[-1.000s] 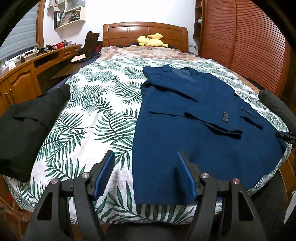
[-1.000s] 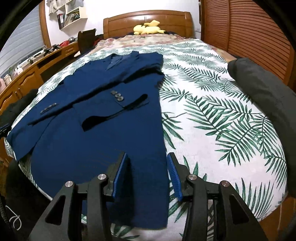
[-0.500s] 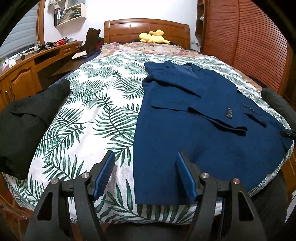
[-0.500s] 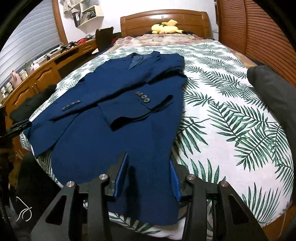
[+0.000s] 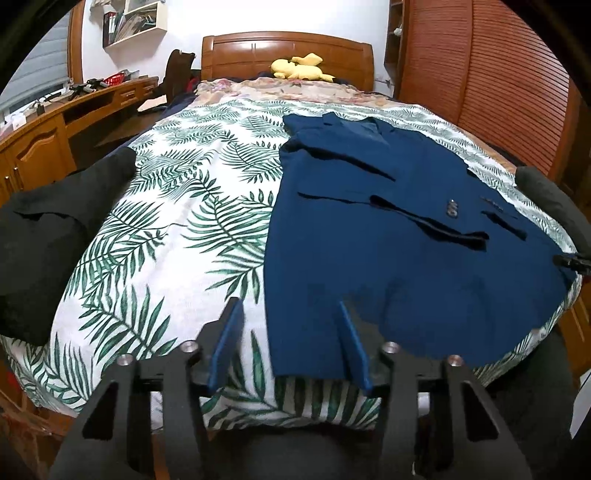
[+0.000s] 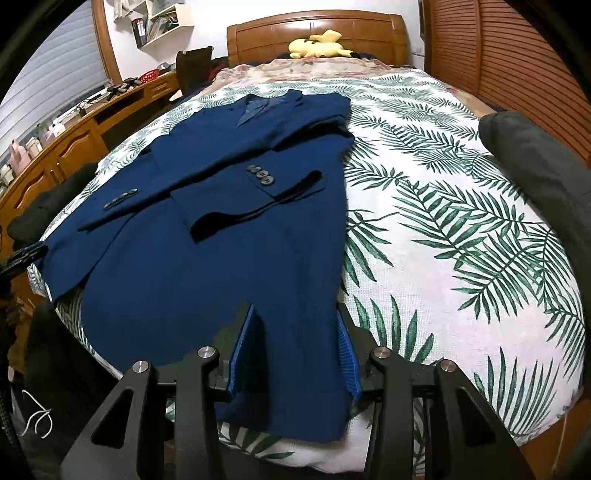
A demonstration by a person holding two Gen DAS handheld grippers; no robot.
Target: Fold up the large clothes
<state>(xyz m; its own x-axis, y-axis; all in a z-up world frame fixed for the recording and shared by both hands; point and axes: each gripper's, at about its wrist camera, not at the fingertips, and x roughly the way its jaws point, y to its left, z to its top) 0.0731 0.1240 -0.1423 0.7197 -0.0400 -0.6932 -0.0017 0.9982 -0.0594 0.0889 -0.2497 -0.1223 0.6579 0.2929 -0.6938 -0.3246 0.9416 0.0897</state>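
Bedroom interior. Bed (image 5: 192, 192) with leaf-print cover, centre; wooden headboard (image 5: 284, 55) at 12 o'clock against a white wall (image 5: 236, 18). Wooden desk (image 5: 55, 122) and window blind (image 6: 55, 81) at 9 to 10 o'clock; wall shelf (image 5: 136, 18) at 11; slatted wooden doors (image 5: 498, 85) at 2 o'clock.

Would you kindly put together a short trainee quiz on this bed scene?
1. True or false: the blue suit jacket lies flat on the leaf-print bedspread.
2. What rests by the wooden headboard? A) yellow plush toy B) lamp C) book
3. Which gripper has the jacket's hem between its fingers without pressing on it?

Key: 1 true; 2 A, the yellow plush toy; 3 the right gripper.
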